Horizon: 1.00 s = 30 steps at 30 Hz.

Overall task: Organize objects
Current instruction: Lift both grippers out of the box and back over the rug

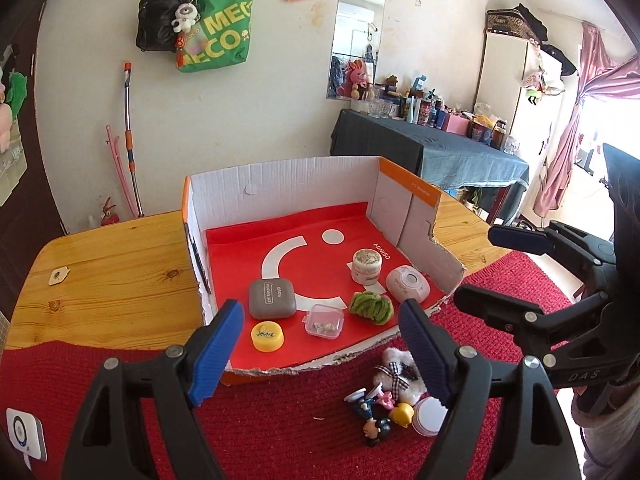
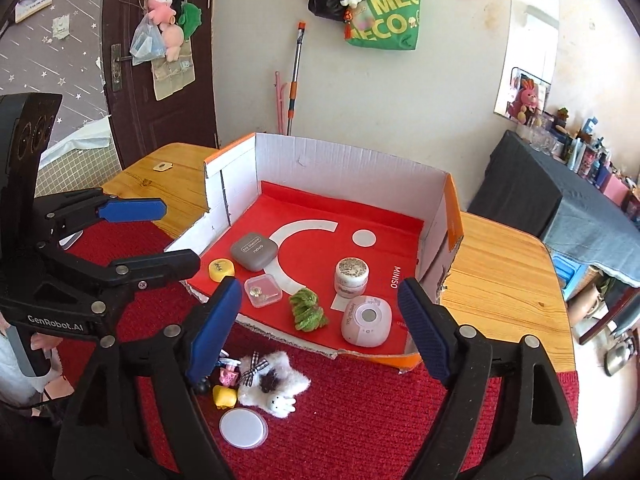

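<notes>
In the box (image 1: 280, 184), on its red liner: a grey case (image 1: 272, 299), yellow cap (image 1: 267, 335), clear tub (image 1: 324, 320), green scrunchie (image 1: 370, 307), white jar (image 1: 366, 266) and pink case (image 1: 407, 283) are laid. On the red mat (image 1: 280, 432) before it: a plush (image 2: 274, 384), figurines (image 1: 374, 412) and white lid (image 2: 243, 427). The left gripper (image 1: 320, 352) and right gripper (image 2: 320, 328) are held released, with nothing grasped.
</notes>
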Each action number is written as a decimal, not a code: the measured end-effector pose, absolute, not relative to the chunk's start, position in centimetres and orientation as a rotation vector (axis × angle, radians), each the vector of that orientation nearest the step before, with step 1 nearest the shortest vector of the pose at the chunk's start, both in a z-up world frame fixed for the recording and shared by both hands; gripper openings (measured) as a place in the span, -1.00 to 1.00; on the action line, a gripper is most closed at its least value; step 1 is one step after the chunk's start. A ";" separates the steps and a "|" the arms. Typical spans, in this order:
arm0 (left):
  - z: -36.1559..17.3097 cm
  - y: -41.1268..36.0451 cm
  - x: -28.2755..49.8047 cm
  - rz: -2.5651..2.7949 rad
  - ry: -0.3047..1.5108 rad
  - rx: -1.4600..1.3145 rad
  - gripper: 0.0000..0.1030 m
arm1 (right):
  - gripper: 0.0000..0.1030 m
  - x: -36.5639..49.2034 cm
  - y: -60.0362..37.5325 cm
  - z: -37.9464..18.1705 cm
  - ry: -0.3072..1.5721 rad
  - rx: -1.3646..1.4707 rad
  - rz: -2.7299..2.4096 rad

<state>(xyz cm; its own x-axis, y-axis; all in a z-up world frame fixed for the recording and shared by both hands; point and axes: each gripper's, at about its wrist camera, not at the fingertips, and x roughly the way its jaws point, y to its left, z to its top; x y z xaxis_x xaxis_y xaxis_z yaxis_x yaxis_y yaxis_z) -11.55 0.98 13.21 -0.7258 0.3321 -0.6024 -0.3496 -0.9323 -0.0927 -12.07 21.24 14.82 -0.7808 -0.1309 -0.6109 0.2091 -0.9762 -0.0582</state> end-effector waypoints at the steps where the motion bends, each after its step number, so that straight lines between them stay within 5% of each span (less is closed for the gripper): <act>1: 13.1 0.9 -11.2 2.624 0.034 -0.905 0.62 | 0.61 -11.6 21.1 14.6 0.187 0.933 -2.816; 30: 3.6 0.7 -7.0 2.594 -0.076 -1.138 0.69 | 0.70 -7.5 20.0 4.7 -0.026 1.118 -2.830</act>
<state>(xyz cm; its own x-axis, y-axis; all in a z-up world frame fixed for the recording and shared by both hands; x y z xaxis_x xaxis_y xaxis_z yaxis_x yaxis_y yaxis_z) -7.04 0.66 3.64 -0.6379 0.2988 -0.7098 -0.2567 -0.9515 -0.1698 -7.47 20.05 4.75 -0.7255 -0.0979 -0.6812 0.0855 -0.9950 0.0519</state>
